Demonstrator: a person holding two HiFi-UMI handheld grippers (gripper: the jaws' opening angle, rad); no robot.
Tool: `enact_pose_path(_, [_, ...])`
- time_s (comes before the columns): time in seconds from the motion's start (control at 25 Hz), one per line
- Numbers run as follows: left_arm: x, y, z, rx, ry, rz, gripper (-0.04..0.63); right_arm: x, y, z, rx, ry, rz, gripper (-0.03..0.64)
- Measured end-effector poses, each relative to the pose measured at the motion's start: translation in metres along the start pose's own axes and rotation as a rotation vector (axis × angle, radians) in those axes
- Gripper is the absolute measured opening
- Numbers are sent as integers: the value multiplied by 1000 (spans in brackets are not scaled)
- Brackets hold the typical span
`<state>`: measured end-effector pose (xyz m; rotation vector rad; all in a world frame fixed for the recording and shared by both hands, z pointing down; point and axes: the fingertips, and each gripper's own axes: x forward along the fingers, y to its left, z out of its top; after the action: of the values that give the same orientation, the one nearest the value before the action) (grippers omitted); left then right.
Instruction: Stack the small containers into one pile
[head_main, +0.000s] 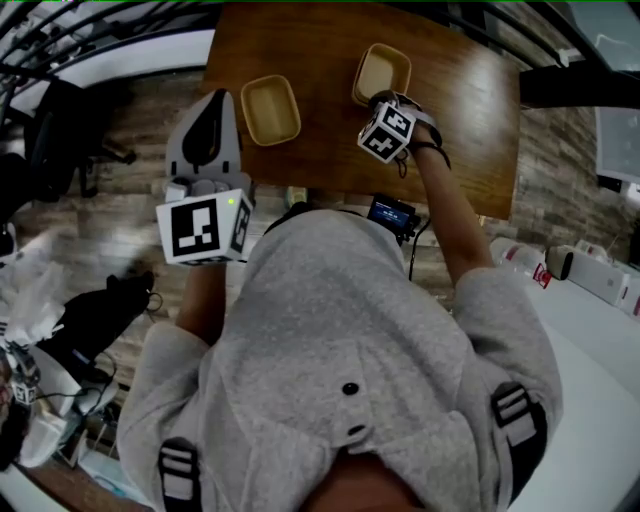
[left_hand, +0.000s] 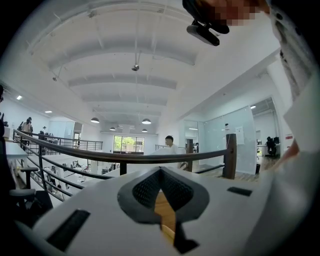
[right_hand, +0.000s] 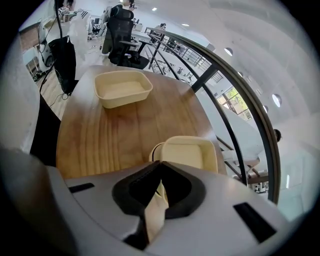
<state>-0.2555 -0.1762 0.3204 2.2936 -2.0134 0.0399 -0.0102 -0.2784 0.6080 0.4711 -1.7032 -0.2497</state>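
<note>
Two small beige containers sit on the wooden table. My right gripper points steeply down and is shut on the near rim of the right container. In the right gripper view that rim runs in between the dark pads of the right gripper. The other container stands free to the left. Beside the table's left edge my left gripper is held level, away from both. Its jaws are shut with nothing in them.
A small black device lies at the table's near edge. Wood-plank floor surrounds the table, with a black office chair beyond its far end. A dark railing and an open office hall with people lie ahead of the left gripper.
</note>
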Motion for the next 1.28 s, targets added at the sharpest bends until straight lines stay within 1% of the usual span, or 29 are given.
enact_pose_path(0.2, [7, -10, -3, -1, 12, -23, 12, 0, -1, -10, -2, 9, 13, 23])
enact_pose_path(0.32, [11, -6, -7, -5, 40, -43, 12, 1, 2, -4, -1, 18, 33, 23])
enact_pose_path(0.4, [16, 0, -6, -5, 40, -48, 12, 5, 5, 2, -9, 22, 46, 22])
enact_pose_path(0.56, [22, -2, 0, -2, 17, -44, 12, 12, -2, 0, -43, 12, 45, 23])
enact_pose_path(0.76, [23, -9, -6, 3, 38, -48, 12, 17, 2, 0, -42, -1, 67, 23])
enact_pose_path(1.16, [24, -1, -1, 2, 27, -41, 12, 19, 4, 11, -48, -17, 77, 23])
enact_pose_path(1.28, [16, -11, -1, 1, 26, -41, 12, 12, 9, 5, -41, -29, 71, 23])
